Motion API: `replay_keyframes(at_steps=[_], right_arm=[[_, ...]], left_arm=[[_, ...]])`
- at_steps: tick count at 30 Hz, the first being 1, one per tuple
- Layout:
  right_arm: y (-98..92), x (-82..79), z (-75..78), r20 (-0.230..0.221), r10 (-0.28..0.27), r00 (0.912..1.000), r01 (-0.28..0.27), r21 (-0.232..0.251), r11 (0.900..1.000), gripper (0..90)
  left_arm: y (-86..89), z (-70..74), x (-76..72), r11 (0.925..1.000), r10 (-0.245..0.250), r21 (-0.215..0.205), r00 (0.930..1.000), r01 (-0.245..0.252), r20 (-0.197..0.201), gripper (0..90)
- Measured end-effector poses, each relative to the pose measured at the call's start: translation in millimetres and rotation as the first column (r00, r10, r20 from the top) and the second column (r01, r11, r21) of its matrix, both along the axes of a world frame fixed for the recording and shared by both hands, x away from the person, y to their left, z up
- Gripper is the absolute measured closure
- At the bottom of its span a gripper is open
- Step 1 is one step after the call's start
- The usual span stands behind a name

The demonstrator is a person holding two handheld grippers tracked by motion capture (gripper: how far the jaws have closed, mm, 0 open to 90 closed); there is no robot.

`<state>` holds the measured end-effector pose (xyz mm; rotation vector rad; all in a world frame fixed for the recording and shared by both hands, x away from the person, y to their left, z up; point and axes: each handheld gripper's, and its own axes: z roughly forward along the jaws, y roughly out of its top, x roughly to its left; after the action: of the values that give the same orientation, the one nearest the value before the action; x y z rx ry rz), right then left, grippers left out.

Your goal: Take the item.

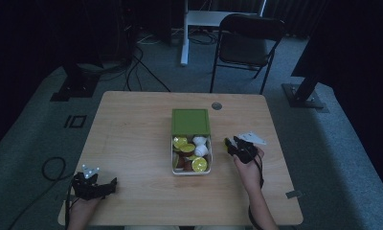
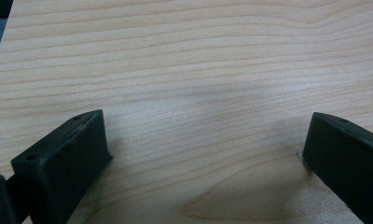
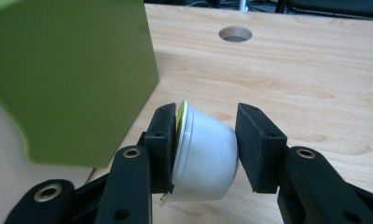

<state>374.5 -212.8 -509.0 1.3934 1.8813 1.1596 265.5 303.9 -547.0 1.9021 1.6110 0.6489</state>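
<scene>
1. One capsule is out of the box: from the high view, the right gripper (image 1: pixel 233 145) sits just to the right of the white box (image 1: pixel 174 168), whose green lid (image 1: pixel 190 121) stands open behind it. More pods lie inside, yellow foil tops and white cups mixed. The left gripper (image 1: pixel 101 188) rests near the table's (image 1: pixel 132 129) front left corner, well apart from the work.
2. Left gripper view: jaws spread wide over bare wood, nothing between them. Best left parked there.
3. Right gripper view: the jaws are clamped on a white capsule (image 3: pixel 205 156), one pad on its yellow foil face, the other on its rounded base, the cup lying sideways. The lid's green wall (image 3: pixel 72 74) is close on the left. The grip looks firm but end-on, so I'd keep it steady, lower low to the wood, then release gently, since a rounded cup is likely to roll.
</scene>
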Motion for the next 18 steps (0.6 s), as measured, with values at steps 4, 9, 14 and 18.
replay_keyframes(at_steps=[4, 9, 14, 18], right_arm=[[-0.3, 0.8, -5.4, -0.006, -0.004, 1.0000, 0.004, -0.003, 1.000, 58.9], [0.9, 0.5, -8.9, -0.008, -0.007, 0.9999, 0.006, -0.014, 1.000, 58.9], [2.1, -0.7, -13.3, -0.014, -0.008, 0.9999, 0.008, -0.022, 1.000, 58.9], [1.9, -0.3, -17.6, -0.024, -0.012, 0.9996, 0.012, -0.022, 1.000, 58.8]], left_arm=[[0.0, 0.0, 0.0, 1.0000, 0.000, 0.000, 1.0000, 0.000, 0.000, 0.3], [0.0, 0.0, 0.0, 1.0000, 0.000, 0.000, 1.0000, 0.000, 0.000, 0.3], [-0.1, 0.0, 0.0, 1.0000, 0.000, 0.000, 1.0000, 0.000, 0.000, 0.3], [-0.1, 0.0, 0.0, 1.0000, 0.001, -0.001, 1.0000, -0.001, 0.000, 0.3]])
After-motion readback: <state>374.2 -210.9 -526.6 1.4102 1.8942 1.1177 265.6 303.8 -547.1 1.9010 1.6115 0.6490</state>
